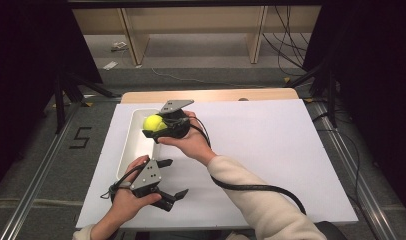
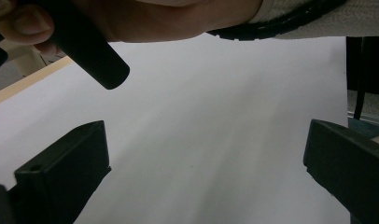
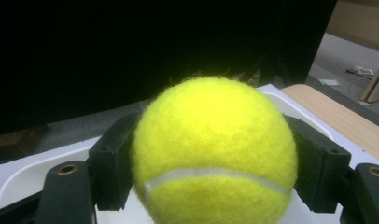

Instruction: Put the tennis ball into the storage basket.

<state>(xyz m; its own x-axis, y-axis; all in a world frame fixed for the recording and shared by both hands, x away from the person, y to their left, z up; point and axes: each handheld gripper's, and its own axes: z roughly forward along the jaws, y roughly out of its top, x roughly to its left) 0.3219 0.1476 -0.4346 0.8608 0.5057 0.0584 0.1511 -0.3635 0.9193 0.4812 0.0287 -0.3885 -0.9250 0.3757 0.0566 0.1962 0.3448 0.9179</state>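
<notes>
We hold the right gripper (image 1: 157, 126) out over the long white plastic tray (image 1: 127, 150) that lies along the left side of the white sheet (image 1: 271, 150) covering the light wooden desk (image 1: 211, 95), and its black fingers (image 3: 110, 172) are closed against both sides of a fuzzy yellow-green tennis ball (image 1: 153, 122). In the right gripper view the ball (image 3: 214, 154), with its pale seam curving across the lower half, sits squarely between the two fingers, touching each, and the tray's white rim (image 3: 309, 112) shows behind and below it. From the high view the ball hangs above the far half of the tray; we cannot tell whether it touches the tray's floor. Our right hand (image 1: 191, 142) wraps the gripper body, and its black cable (image 1: 256, 189) trails back along the cream sleeve (image 1: 261, 200). Our left gripper (image 1: 171, 179) rests nearer us, just to the right of the tray's near end, its fingers (image 2: 68, 170) spread wide apart with nothing between them. In the left gripper view those fingers stand over bare white sheet, and the right hand and cable cross the top.
</notes>
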